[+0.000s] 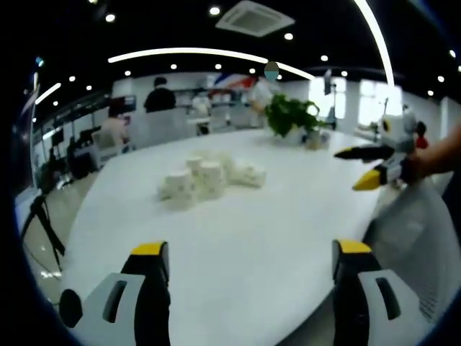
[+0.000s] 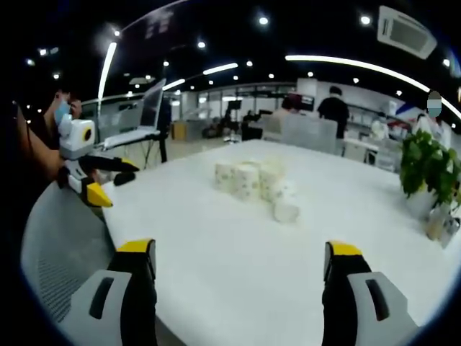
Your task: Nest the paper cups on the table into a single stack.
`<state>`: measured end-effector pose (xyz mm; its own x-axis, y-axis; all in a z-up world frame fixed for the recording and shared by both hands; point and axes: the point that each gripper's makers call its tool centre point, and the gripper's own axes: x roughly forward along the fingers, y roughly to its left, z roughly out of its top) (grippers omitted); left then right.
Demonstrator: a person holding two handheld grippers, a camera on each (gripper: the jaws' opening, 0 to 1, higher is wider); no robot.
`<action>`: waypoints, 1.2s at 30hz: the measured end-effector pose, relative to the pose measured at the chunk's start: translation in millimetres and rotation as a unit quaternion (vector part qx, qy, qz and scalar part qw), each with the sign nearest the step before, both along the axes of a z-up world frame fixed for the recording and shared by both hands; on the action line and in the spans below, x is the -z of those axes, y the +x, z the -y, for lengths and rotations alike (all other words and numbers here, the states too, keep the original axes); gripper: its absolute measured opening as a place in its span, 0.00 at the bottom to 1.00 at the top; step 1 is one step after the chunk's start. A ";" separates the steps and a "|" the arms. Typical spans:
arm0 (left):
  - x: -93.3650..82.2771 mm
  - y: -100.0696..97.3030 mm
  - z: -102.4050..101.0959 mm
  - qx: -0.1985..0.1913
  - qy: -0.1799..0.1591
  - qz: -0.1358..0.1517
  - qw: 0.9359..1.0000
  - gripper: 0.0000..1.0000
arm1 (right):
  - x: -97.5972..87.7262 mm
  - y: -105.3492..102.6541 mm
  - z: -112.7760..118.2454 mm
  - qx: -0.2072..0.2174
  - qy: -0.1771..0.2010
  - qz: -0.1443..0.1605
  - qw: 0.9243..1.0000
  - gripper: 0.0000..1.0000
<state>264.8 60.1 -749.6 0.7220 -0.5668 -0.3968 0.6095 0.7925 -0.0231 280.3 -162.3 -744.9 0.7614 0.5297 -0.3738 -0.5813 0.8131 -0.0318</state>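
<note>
Grippers over white table

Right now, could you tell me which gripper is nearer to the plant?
Right. From the right gripper the plant sits near, ahead to its right; from the left gripper it lies far across the table, beyond the cups.

White paper cups cluster mid-table, some upright, at least one lying on its side.

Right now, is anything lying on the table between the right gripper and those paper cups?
No. In the right gripper view, the stretch of white table between the open right gripper and the paper cups is bare.
</note>
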 end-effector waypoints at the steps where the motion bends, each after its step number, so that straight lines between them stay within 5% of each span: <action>1: -0.1 -0.1 0.0 0.000 0.000 0.000 1.000 0.93 | 0.7 -0.1 0.0 -0.001 -0.001 -0.001 1.000 0.95; 3: 0.1 -0.1 0.0 0.000 0.001 0.000 1.000 0.93 | 2.8 -0.2 -0.7 -0.004 -0.005 -0.003 1.000 0.95; 9: 0.3 0.1 -0.4 -0.001 0.002 0.001 1.000 0.93 | 33.3 -13.4 -13.7 -0.051 -0.037 -0.074 0.995 0.94; 11: 0.1 0.2 -1.1 -0.002 0.002 0.001 1.000 0.93 | 49.2 -15.7 -7.9 -0.059 -0.082 -0.098 0.990 0.95; 13: -0.6 0.3 -1.5 -0.003 0.003 0.003 1.000 0.93 | 49.1 -9.6 -10.8 -0.059 -0.076 -0.100 0.990 0.96; 15: -0.8 0.6 -2.0 -0.004 0.004 0.005 1.000 0.93 | 56.8 -4.4 -0.2 -0.051 -0.110 -0.135 0.983 0.95; 19: -0.9 1.2 -3.1 -0.006 0.005 0.005 1.000 0.93 | 46.1 24.4 1.9 -0.066 -0.137 -0.161 0.975 0.96; 21: -0.5 1.6 -3.8 -0.007 0.008 0.006 1.000 0.92 | 43.3 29.1 6.4 -0.089 -0.172 -0.204 0.960 0.93; 24: 3.6 1.6 -2.7 -0.003 0.023 0.003 1.000 0.93 | 27.3 50.7 5.8 -0.092 -0.177 -0.219 0.955 0.95; 26: 5.6 1.9 -3.5 -0.002 0.032 0.004 0.999 0.93 | 22.4 54.2 8.2 -0.098 -0.182 -0.254 0.945 0.94; 36: 5.0 4.6 -5.6 -0.008 0.038 0.009 0.999 0.92 | -14.1 118.2 -1.3 -0.120 -0.226 -0.265 0.930 0.98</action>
